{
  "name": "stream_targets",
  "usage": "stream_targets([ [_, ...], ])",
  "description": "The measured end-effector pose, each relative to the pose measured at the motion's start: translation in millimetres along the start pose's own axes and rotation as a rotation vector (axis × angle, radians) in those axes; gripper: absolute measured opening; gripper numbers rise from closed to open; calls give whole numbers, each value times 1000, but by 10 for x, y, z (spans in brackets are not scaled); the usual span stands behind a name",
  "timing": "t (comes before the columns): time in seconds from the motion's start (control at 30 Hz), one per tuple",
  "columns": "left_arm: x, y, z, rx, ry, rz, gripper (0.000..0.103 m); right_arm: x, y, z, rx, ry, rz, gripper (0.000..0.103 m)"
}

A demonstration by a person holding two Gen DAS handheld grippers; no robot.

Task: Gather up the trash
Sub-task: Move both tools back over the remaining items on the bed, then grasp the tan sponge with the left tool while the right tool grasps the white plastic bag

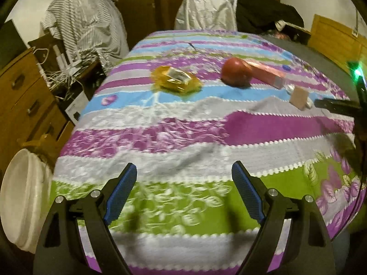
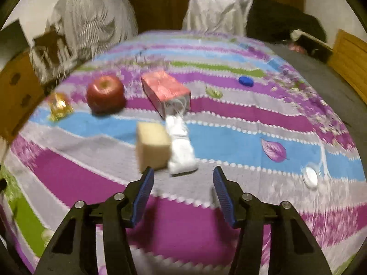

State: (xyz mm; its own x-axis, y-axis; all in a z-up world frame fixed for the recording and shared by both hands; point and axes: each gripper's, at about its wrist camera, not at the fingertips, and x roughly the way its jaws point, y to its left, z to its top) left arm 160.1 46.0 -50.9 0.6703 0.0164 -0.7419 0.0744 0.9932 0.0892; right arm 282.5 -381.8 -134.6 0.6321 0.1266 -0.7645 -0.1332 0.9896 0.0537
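A crumpled yellow wrapper (image 1: pixel 175 79) lies on the striped tablecloth (image 1: pixel 183 126), far ahead of my open, empty left gripper (image 1: pixel 184 171); it also shows at the left in the right wrist view (image 2: pixel 59 106). A crumpled white tissue (image 2: pixel 180 146) lies just ahead of my open, empty right gripper (image 2: pixel 182 174), beside a tan cardboard block (image 2: pixel 153 146). A pink carton (image 2: pixel 166 91) lies behind them. A blue bottle cap (image 2: pixel 246 80) and a white lid (image 2: pixel 310 176) lie to the right. The right gripper's arm (image 1: pixel 337 106) shows at the left wrist view's right edge.
A red apple (image 2: pixel 105 94) sits left of the carton, also in the left wrist view (image 1: pixel 236 72). A white bin (image 1: pixel 25 197) stands off the table's left edge by a wooden dresser (image 1: pixel 25 98). Covered chairs (image 1: pixel 206 11) stand behind the table.
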Motion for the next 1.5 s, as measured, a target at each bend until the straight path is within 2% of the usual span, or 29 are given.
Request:
stream_targets([
  [0.1, 117, -94, 10, 7, 34, -14, 81, 308, -2, 164, -34, 52, 45, 50],
  [0.2, 186, -191, 5, 19, 55, -16, 81, 385, 71, 247, -47, 52, 116, 50],
  [0.27, 198, -236, 7, 28, 60, -13, 81, 496, 60, 344, -49, 57, 112, 37],
  [0.3, 193, -255, 7, 32, 60, -14, 81, 576, 43, 380, -29, 71, 153, 27],
  [0.47, 166, -281, 5, 27, 57, -18, 81, 614, 236, 436, -78, 69, 172, 25],
  [0.6, 137, -220, -21, -4, 64, -27, 81, 362, 380, 324, -91, 24, 213, 24],
  [0.7, 120, -177, -36, -18, 59, -20, 81, -61, 685, 89, -123, -20, 310, 24],
  [0.8, 94, -165, -46, -25, 54, -23, 81, -457, 992, -214, -162, -28, 416, 24],
  [0.87, 76, -195, -44, -9, 45, -28, 81, -655, 1111, -379, -170, -31, 441, 24],
  [1.0, 77, -337, -29, 51, 29, -77, 81, -947, 1036, -700, -71, -30, 426, 24],
  [1.13, 154, -572, 78, 66, 34, -181, 81, -1121, 735, -1009, 43, -26, 220, 24],
  [1.23, 198, -790, 203, 80, -3, -244, 81, -1136, 581, -1134, 118, -20, 190, 25],
  [1.37, 273, -1042, 378, 70, -54, -308, 81, -1036, 558, -1177, 120, -21, 156, 27],
  [1.47, 341, -1229, 436, 100, -62, -329, 81, -970, 557, -1151, 128, -37, 162, 35],
  [1.5, 377, -1283, 445, 112, -62, -318, 81, -973, 545, -1146, 135, -45, 162, 47],
])
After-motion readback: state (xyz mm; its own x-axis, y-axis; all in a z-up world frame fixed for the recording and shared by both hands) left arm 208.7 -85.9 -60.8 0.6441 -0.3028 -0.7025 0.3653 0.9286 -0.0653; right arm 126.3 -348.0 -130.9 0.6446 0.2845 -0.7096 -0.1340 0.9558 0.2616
